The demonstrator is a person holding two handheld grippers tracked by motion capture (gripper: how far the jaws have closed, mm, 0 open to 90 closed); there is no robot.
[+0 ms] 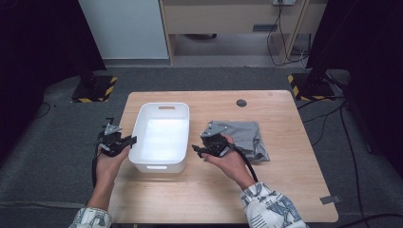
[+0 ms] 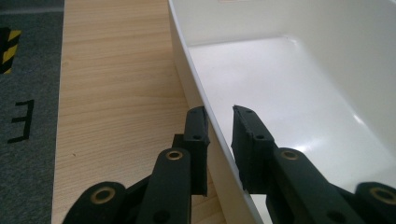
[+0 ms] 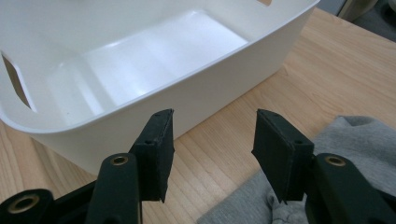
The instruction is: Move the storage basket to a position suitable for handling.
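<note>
Bin [image 1: 160,137]: white plastic, rectangular, 2 handle slots, glossy inside; sits left of centre on the bench [image 1: 280,190].
Cloth [image 1: 243,137]: grey, crumpled, just right of the bin.
Left gripper [image 2: 218,122]: clamped across the bin's side wall.
Right gripper [image 3: 212,140]: released, above the cloth's edge, nothing between its jaws.
Bench: pale wood grain.
Room: grey carpet [image 1: 57,142], 2 black stands with yellow-black striped bases.
</note>
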